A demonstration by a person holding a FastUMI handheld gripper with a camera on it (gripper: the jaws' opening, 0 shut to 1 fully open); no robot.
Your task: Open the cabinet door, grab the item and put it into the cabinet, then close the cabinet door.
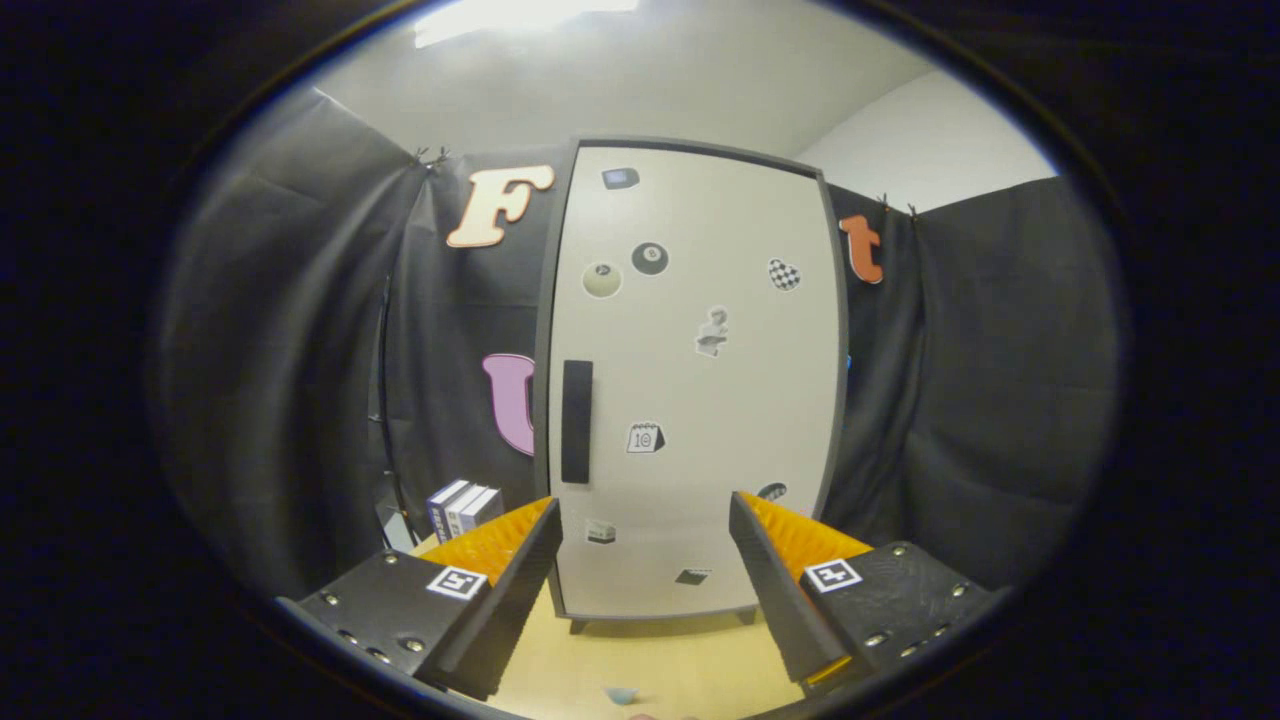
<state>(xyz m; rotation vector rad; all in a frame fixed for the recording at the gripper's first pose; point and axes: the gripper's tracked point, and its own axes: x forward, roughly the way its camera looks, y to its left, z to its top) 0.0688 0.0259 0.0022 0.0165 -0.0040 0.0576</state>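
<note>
A tall white cabinet point(690, 380) with a dark frame stands on the wooden table straight beyond the fingers. Its door is shut and carries several stickers. A black vertical handle point(576, 421) sits near the door's left edge, a little above and beyond the left fingertip. My gripper point(642, 512) is open, fingers spread wide with nothing between them, pointing at the lower part of the door. A small pale blue thing point(620, 694) lies on the table close under the gripper, mostly cut off.
A few upright books point(463, 507) stand on the table left of the cabinet, just behind the left finger. Black cloth walls close in the booth on both sides. The wooden tabletop point(650, 660) stretches between the fingers and the cabinet's feet.
</note>
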